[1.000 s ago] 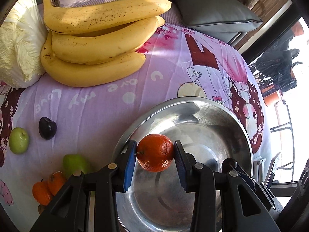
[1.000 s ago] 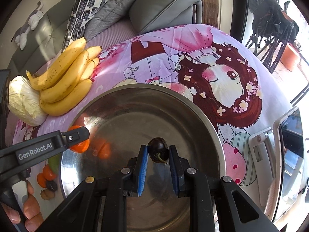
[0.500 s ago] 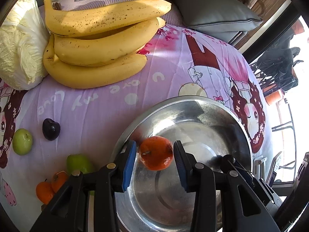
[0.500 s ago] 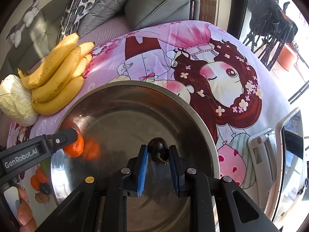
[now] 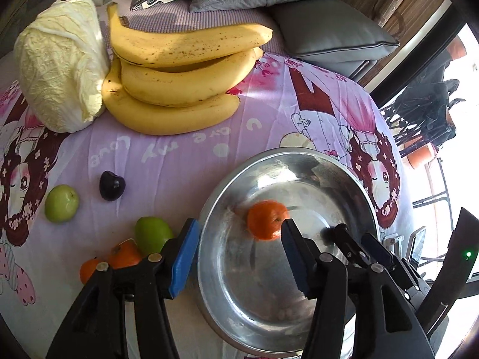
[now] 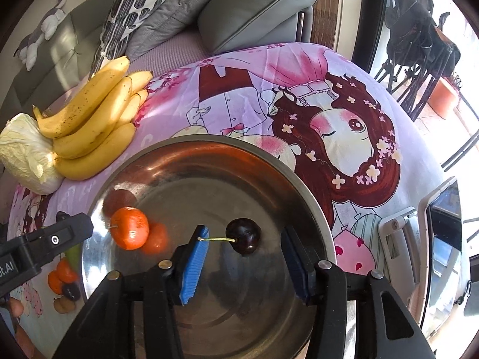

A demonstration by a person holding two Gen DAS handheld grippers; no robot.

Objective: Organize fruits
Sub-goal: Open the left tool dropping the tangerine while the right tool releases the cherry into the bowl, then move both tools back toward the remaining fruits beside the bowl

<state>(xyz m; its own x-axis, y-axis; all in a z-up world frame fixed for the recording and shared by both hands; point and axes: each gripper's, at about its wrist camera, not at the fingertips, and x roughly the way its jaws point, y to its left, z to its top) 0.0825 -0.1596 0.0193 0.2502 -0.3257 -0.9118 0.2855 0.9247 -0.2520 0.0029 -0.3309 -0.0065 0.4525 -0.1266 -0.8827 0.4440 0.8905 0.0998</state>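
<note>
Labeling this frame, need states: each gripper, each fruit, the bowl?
left gripper: open, jaws just opened, holding nothing
right gripper: open, jaws just opened, cherry between, untouched
orange: in bowl, released
cherry: in bowl, released
bowl: upright, holds two fruits
bananas: on cloth, outside bowl

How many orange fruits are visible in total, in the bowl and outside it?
3: one orange fruit lies in the metal bowl; two others sit together on the cloth left of the bowl, partly behind the left hand-held gripper. More may be hidden.
</note>
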